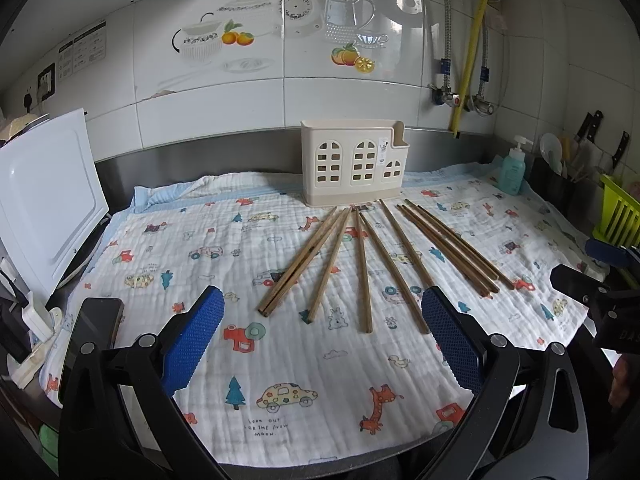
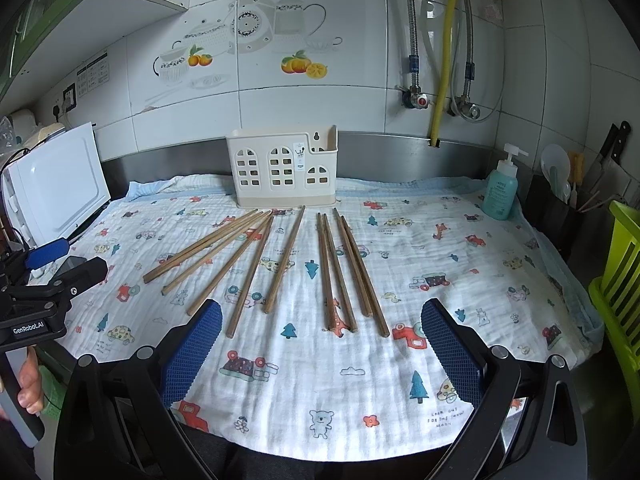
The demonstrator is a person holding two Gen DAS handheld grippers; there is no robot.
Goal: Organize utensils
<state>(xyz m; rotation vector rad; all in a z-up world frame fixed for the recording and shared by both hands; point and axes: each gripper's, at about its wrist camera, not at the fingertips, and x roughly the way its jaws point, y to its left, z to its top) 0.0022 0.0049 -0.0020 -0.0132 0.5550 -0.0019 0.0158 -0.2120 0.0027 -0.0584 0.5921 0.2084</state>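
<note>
Several wooden chopsticks point(image 1: 362, 264) lie fanned out on a patterned cloth point(image 1: 280, 360), tips toward a cream utensil holder point(image 1: 354, 162) standing at the back wall. They also show in the right wrist view point(image 2: 280, 264), in front of the holder point(image 2: 282, 166). My left gripper point(image 1: 322, 300) is open and empty, hovering above the cloth short of the chopsticks' near ends. My right gripper point(image 2: 322, 312) is open and empty, just before the chopsticks' near ends. The other gripper point(image 2: 52, 280) shows at the left edge of the right view.
A white cutting board point(image 1: 44, 200) leans at the left and a dark phone point(image 1: 90, 332) lies beside it. A teal soap bottle point(image 2: 500, 188) stands at the back right, near a dark knife and utensil block point(image 2: 560, 208) and a green rack point(image 2: 620, 280).
</note>
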